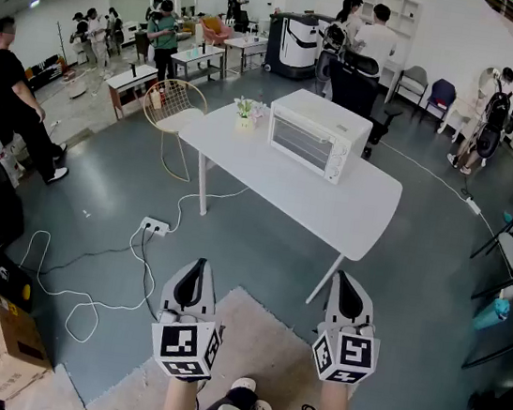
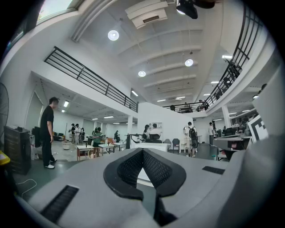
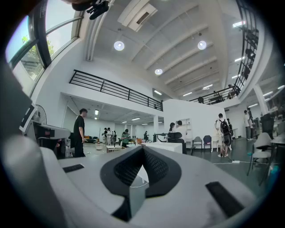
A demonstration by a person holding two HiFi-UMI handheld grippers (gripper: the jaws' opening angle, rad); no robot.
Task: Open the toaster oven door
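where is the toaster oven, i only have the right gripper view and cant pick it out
observer: The toaster oven sits on the white table, far ahead of the right gripper.
operator: is its door open or shut
observer: Shut; the glass door lies flat against the front.
operator: anything else on that table
observer: A small potted plant stands just left of the oven.
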